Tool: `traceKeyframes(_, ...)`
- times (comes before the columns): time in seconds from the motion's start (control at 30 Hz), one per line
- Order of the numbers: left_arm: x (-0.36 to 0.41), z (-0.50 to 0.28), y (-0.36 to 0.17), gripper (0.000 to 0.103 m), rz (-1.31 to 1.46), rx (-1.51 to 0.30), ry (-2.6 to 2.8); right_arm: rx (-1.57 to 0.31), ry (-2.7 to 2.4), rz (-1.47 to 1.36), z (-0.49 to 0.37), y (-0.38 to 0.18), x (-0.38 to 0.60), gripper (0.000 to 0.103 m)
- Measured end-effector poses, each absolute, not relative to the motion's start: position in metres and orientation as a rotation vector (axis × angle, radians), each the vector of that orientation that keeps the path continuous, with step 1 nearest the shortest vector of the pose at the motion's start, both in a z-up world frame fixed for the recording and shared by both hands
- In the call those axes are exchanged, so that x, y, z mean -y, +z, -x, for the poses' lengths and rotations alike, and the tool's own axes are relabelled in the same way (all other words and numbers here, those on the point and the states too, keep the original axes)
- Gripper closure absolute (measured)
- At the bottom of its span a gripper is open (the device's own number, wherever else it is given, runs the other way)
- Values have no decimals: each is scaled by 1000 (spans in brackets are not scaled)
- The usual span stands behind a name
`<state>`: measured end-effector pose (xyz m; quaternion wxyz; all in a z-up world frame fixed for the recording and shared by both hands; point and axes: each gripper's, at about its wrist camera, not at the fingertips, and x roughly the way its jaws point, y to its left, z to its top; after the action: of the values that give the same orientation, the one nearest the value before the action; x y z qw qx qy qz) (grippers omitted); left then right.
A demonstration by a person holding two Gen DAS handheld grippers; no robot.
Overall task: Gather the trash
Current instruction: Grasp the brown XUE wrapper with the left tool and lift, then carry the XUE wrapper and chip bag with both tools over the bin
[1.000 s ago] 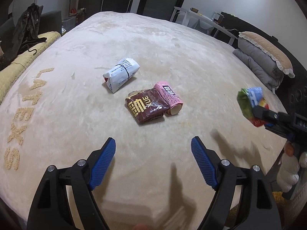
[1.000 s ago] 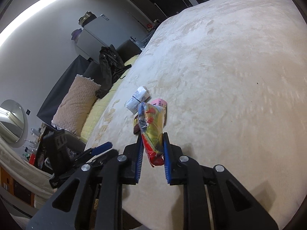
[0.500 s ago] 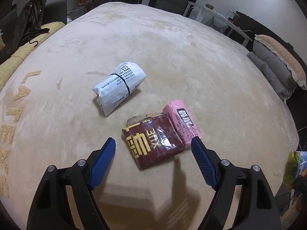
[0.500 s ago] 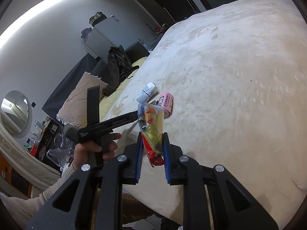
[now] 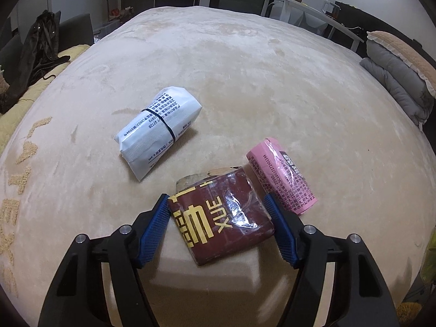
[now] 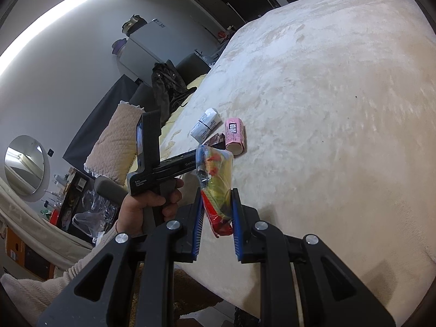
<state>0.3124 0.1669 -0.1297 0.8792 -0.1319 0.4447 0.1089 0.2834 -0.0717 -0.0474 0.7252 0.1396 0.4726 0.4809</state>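
Colourful wrapper point(image 5: 430, 256) cut off by frame edge; maroon packet point(image 6: 216, 139) mostly hidden behind it

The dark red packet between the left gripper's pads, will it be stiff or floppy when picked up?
Probably fairly stiff: the dark red packet looks boxy, lying flat. Its glossy, crinkled film may be slippery. The left gripper, jaws just closing, straddles it.

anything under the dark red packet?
A tan, cardboard-like edge sticks out from under the far side of the dark red packet. What it is, and how far it extends underneath, is covered.
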Motion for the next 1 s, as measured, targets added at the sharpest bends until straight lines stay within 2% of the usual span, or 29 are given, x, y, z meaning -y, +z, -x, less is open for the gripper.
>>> traceKeyframes(0.43,-142,-276,-88,35,263,-839,158,-979,1054,-307,-261,-22,74,83)
traceKeyframes(1.0,-75,-151,-37,35,249,-768,21,-986,1017,-262,-189,0,106,83)
